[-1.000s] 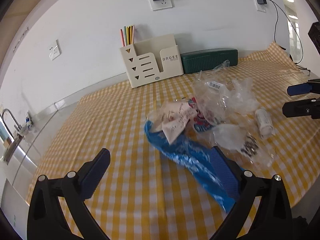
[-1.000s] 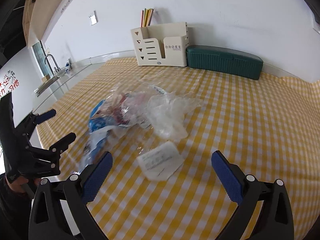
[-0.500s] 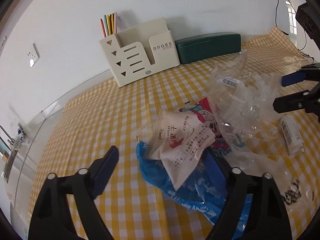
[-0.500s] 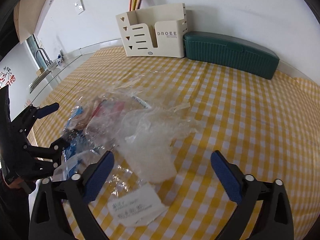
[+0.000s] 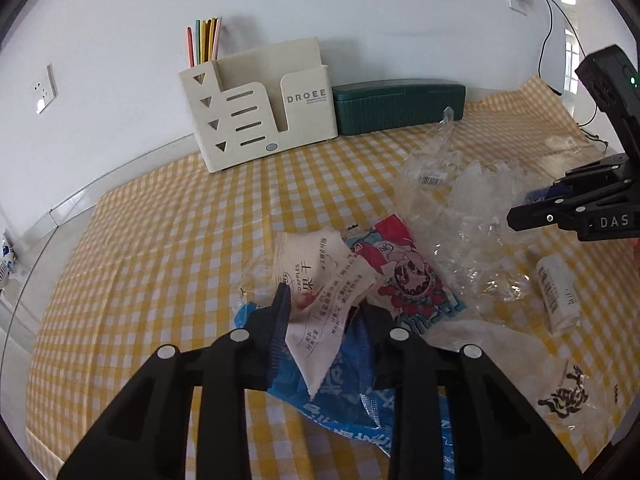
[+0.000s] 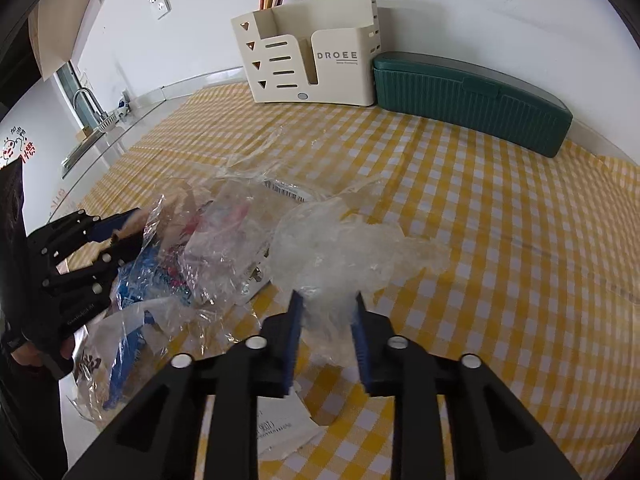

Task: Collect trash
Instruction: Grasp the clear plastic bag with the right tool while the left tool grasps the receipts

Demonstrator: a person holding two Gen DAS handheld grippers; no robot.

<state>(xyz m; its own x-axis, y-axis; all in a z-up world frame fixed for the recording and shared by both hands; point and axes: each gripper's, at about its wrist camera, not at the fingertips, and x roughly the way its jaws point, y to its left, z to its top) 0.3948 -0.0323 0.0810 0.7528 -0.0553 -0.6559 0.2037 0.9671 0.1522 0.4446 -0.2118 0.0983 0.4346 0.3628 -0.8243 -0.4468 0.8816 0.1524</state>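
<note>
A heap of trash lies on the yellow checked tablecloth (image 5: pixel 160 264). My left gripper (image 5: pixel 326 312) is closing; its pads press on a cream snack wrapper (image 5: pixel 320 280) that lies over a blue wrapper (image 5: pixel 352 396). A red and white wrapper (image 5: pixel 404 268) and crumpled clear plastic (image 5: pixel 460 200) lie just beyond. My right gripper (image 6: pixel 328 312) is closing too, and a wad of clear plastic (image 6: pixel 340 248) fills the gap between its pads. The left gripper (image 6: pixel 120 232) shows at the left of the right wrist view, the right gripper (image 5: pixel 532 208) at the right edge of the left wrist view.
A cream desk organiser (image 5: pixel 256 112) with coloured pencils and a long green box (image 5: pixel 400 106) stand against the back wall. A white packet (image 5: pixel 558 296) and a printed clear bag (image 5: pixel 560 396) lie at the right. A paper slip (image 6: pixel 280 428) lies under my right gripper. A sink (image 6: pixel 88 120) is far left.
Both grippers came forward and down onto the heap. Their jaws went from wide open to narrow, the left around the cream wrapper, the right around the clear plastic wad.
</note>
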